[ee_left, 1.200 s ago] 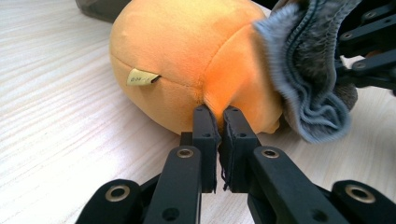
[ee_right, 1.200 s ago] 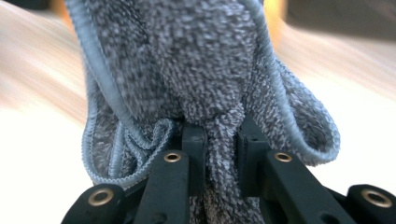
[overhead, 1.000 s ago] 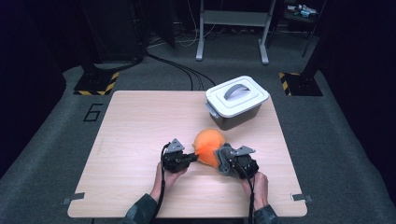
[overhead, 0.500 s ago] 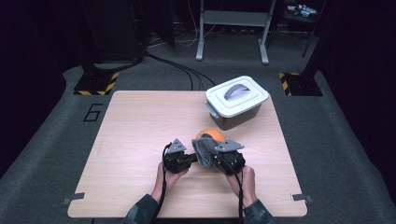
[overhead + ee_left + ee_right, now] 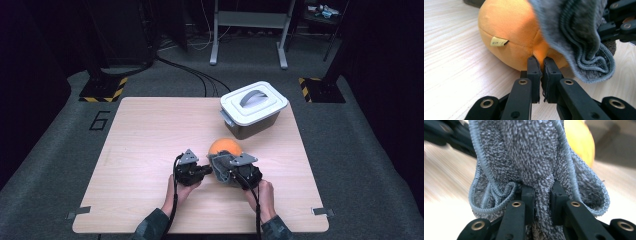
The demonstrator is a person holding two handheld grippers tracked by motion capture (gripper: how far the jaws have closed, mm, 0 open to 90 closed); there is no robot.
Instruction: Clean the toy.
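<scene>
An orange plush ball (image 5: 226, 146) (image 5: 509, 30) rests on the wooden table (image 5: 150, 130), right of centre and towards the near edge. My left gripper (image 5: 202, 171) (image 5: 540, 62) is low against the ball's near side, shut on a pinch of its orange fabric. My right gripper (image 5: 222, 167) (image 5: 541, 192) sits just right of the left one, shut on a grey terry cloth (image 5: 534, 152) (image 5: 579, 37). The cloth hangs in folds against the ball's near side and hides part of it. In the right gripper view the ball (image 5: 580, 140) peeks out behind the cloth.
A grey box with a white handled lid (image 5: 254, 107) stands just beyond the ball, near the table's far right corner. Bare tabletop stretches to the left and far left. Dark floor, cables and stand legs surround the table.
My right gripper has carried the grey cloth leftward and slightly up, from the ball's right side to its near side beside the left gripper. The left gripper has stayed put.
</scene>
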